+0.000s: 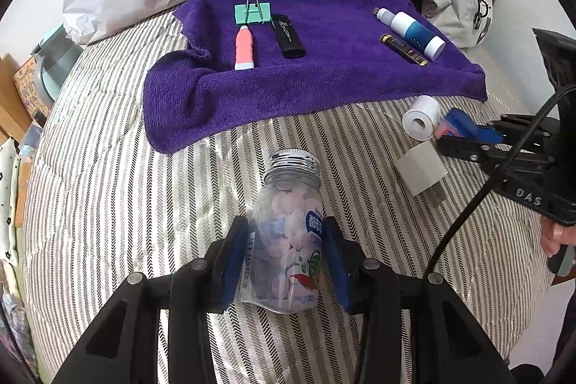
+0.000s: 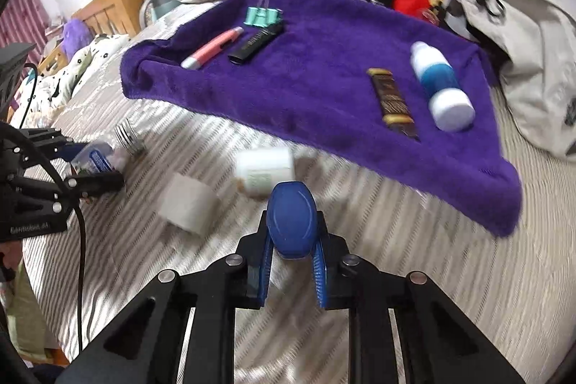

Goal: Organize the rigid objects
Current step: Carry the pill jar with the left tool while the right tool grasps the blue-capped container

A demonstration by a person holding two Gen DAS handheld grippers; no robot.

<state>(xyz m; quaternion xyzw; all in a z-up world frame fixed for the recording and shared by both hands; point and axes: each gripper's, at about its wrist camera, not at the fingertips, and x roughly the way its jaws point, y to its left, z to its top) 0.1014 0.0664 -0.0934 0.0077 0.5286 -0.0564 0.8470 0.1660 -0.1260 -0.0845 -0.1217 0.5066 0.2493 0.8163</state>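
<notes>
A clear candy bottle (image 1: 288,240) with a silver screw cap and pale tablets inside sits between the blue pads of my left gripper (image 1: 288,234), which is shut on it, cap pointing away. From the right wrist view the same bottle (image 2: 108,155) shows at the far left in the left gripper (image 2: 99,170), low over the striped bed. My right gripper (image 2: 292,218) is shut on a blue oval plastic object (image 2: 291,222). In the left wrist view, that right gripper (image 1: 455,135) is blurred at the right edge. The purple towel (image 1: 324,78) lies ahead.
On the towel lie a green binder clip (image 1: 252,13), a pink tube (image 1: 244,47), a black stick (image 1: 288,35), a brown-gold bar (image 1: 405,49) and a white-blue bottle (image 1: 414,29). A white roll (image 1: 419,119) and white plug (image 1: 424,171) lie on the bed. Bags and a box stand behind.
</notes>
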